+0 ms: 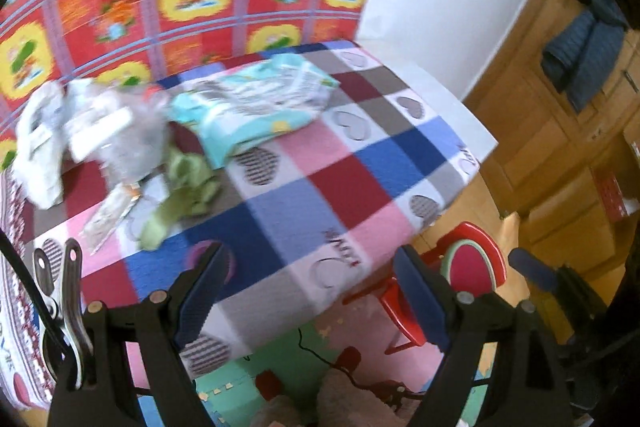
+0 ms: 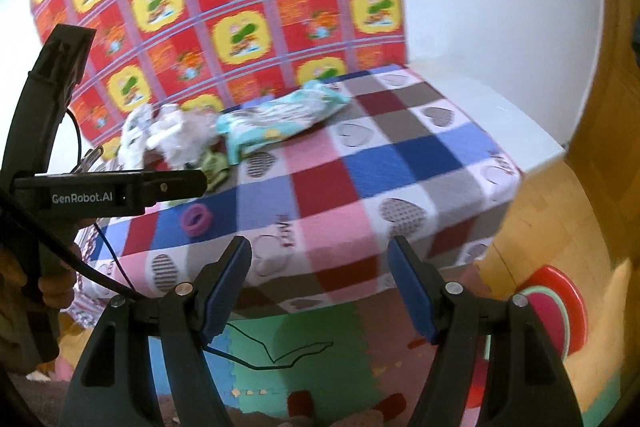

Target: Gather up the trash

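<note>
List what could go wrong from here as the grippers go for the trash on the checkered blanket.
1. The crumpled white wrappers overlap, so a pinch may lift only part of the pile.
2. The green scrap lies close beside the teal wipes pack, which could get grabbed by mistake.
3. The purple ring could be pushed off the blanket edge.

A bed (image 2: 400,163) under a checked heart blanket (image 1: 320,167) stands against a white wall (image 2: 500,7) (red-and-yellow cloth (image 2: 240,7) hung behind); wooden cabinets (image 1: 560,167), foam puzzle mat (image 2: 300,347).
</note>
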A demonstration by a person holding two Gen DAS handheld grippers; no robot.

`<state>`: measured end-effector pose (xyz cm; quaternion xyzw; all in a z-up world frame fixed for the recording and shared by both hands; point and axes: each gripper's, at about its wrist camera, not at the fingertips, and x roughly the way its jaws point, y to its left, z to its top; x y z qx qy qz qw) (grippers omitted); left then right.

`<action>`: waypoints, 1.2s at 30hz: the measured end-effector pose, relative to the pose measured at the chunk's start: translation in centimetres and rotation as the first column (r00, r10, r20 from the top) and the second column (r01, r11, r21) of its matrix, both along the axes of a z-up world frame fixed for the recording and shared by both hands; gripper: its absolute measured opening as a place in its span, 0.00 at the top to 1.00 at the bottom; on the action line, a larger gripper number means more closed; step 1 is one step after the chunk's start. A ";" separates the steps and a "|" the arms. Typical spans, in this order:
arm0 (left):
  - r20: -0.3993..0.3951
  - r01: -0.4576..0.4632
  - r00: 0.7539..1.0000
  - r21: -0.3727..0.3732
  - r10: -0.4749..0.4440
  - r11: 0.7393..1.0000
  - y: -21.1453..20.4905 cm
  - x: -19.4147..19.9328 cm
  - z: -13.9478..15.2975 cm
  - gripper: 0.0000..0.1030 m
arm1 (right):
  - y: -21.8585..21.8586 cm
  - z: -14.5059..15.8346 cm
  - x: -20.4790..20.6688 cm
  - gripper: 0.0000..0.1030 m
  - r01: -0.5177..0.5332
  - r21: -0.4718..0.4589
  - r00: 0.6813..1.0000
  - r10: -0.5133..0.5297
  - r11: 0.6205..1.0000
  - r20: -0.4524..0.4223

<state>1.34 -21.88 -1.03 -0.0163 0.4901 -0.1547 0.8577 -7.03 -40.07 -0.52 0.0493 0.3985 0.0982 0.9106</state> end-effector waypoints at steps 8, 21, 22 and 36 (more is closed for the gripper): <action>-0.009 -0.119 0.993 -0.006 0.119 0.993 7.1 -0.9 0.1 0.15 | 5.1 -0.3 1.5 0.30 -0.108 0.018 0.994 0.109 0.994 -0.025; -0.007 -0.362 0.932 0.051 0.363 0.931 16.0 0.7 0.4 0.15 | 10.2 -2.0 5.1 0.30 -0.299 0.037 0.949 0.301 0.954 -0.091; -0.008 -0.372 0.928 0.054 0.373 0.927 16.3 0.9 0.3 0.15 | 10.6 -2.3 5.5 0.30 -0.316 0.039 0.943 0.318 0.948 -0.100; -0.013 -0.424 0.905 0.066 0.425 0.903 22.0 5.7 -1.3 0.16 | 14.4 -4.5 8.2 0.30 -0.369 0.019 0.913 0.366 0.929 -0.178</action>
